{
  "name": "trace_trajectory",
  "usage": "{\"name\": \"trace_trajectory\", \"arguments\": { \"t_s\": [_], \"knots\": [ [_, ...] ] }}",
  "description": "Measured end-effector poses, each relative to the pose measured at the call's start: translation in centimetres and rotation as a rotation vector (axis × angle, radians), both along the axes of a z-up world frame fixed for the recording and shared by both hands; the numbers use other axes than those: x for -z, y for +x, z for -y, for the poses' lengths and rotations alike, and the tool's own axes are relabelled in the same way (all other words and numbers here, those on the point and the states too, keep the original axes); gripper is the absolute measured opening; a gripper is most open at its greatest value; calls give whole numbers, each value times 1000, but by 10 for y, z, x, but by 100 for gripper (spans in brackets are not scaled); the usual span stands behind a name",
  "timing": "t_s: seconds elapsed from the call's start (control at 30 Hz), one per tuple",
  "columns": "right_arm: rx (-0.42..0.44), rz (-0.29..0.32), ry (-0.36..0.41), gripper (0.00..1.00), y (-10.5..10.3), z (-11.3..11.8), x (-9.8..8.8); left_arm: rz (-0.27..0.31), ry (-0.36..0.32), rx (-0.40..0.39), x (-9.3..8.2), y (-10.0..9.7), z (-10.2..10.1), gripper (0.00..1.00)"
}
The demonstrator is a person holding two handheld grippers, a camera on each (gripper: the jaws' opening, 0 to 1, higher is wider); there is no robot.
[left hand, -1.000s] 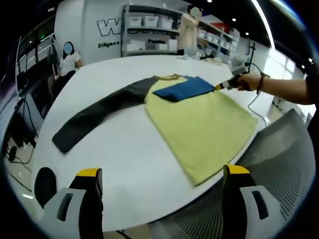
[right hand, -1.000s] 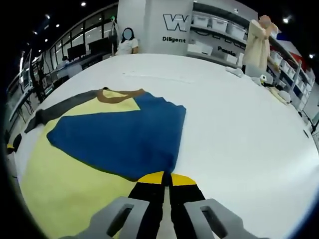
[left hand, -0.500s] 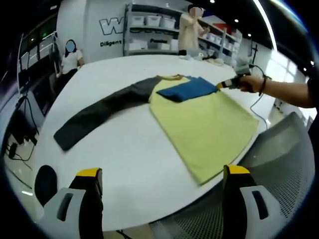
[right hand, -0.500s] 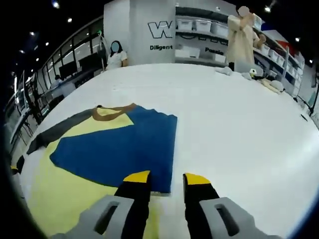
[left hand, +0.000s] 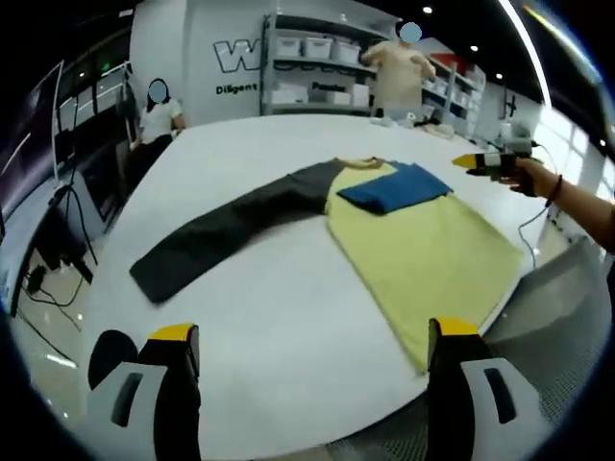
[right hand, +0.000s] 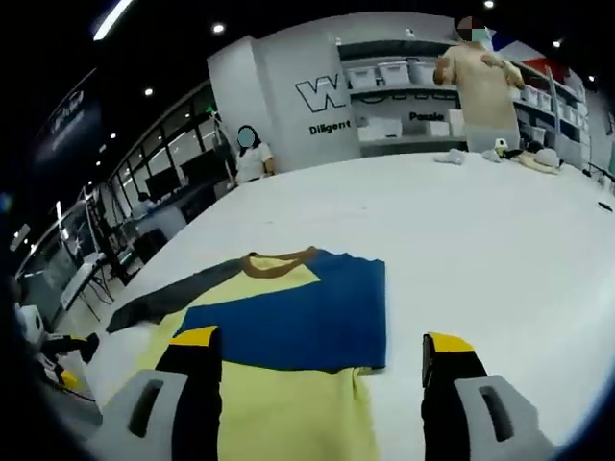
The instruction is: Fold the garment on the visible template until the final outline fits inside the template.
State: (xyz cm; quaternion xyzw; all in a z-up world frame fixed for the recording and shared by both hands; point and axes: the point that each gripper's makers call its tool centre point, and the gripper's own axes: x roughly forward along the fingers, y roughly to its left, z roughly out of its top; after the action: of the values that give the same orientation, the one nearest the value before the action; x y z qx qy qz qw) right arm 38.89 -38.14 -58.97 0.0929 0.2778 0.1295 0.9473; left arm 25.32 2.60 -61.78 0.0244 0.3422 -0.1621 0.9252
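Long-sleeved yellow garment with brown collar (left hand: 423,240) spread flat on round white tabletop (left hand: 259,288), toward its right part in left gripper view. Blue sleeve (left hand: 394,187) folded across the upper chest; dark grey sleeve (left hand: 226,226) stretched out straight to the left across bare tabletop. No template outline discernible under the fabric. In right gripper view: same garment (right hand: 288,413) just ahead, blue sleeve (right hand: 303,322) lying over the yellow body, brown collar (right hand: 279,261) beyond it, grey sleeve (right hand: 163,298) running off left.

Left hand-held gripper (left hand: 312,370) low at tabletop's near edge, jaws wide apart, gripping nothing, well clear of fabric. Right hand-held gripper (right hand: 317,370) above the yellow body, jaws spread wide, nothing between them; also seen at far right of left gripper view (left hand: 480,161), held off garment's right side.

Grey mesh chair (left hand: 567,317) beside tabletop. Shelving with white bins (right hand: 413,77) at back wall; people standing beyond.
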Motion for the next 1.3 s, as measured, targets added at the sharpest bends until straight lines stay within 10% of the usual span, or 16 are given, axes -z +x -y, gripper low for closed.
{"name": "trace_trajectory", "arguments": {
  "t_s": [0.77,1.07,1.3],
  "knots": [
    [-95,32,-24,99,-47,-20,-37,8,-24,-204,11,57,-73,86],
    [-180,17,-12,99,-72,-33,-37,-56,8,-258,32,63,-92,73],
    [-199,19,-23,99,-83,-32,-38,-57,-95,-358,35,70,-100,57]
  ]
}}
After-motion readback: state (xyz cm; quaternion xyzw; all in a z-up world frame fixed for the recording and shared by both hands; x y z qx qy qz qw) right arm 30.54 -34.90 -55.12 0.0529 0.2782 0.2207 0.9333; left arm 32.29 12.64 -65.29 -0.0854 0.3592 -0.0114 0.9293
